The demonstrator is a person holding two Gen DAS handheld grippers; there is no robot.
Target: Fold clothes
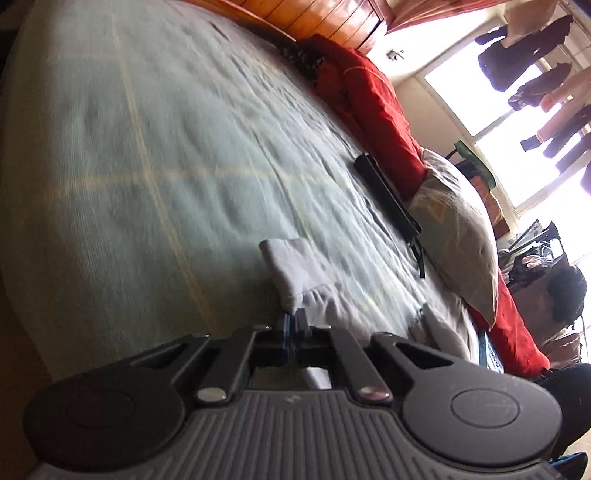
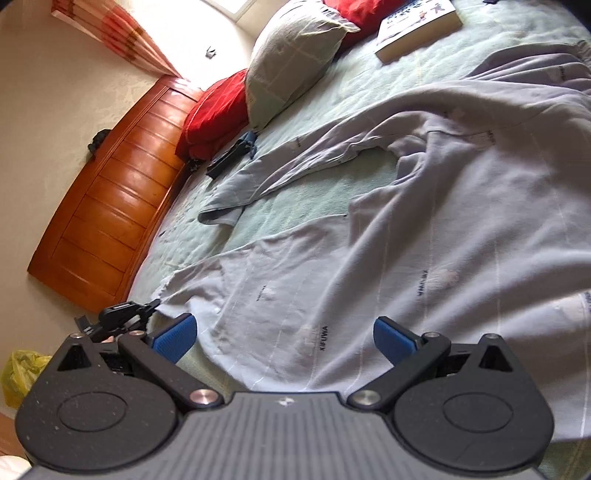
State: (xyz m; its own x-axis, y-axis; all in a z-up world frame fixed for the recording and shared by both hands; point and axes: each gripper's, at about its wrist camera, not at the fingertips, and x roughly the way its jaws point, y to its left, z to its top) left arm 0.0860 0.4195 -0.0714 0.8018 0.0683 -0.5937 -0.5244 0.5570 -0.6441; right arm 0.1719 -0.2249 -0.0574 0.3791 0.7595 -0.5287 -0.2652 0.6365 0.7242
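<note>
1. Setting: a bedroom in a home.
2. A bed [image 2: 314,192] with a pale green quilted cover fills both views; a polished wooden headboard [image 2: 110,206] stands at its end.
3. A grey-green pillow [image 2: 291,55] and red bedding [image 2: 218,110] lie along one side.
4. A book [image 2: 417,29] rests on the cover.
5. A patterned curtain [image 2: 122,37] hangs by a bright window [image 1: 480,92], where garments [image 1: 524,51] hang.

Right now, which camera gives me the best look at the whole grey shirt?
The right wrist view: the grey shirt lies spread across the green bedspread, with a sleeve stretched toward the headboard. The left wrist view shows only a bunched corner of it, pinched between the shut left gripper.
</note>
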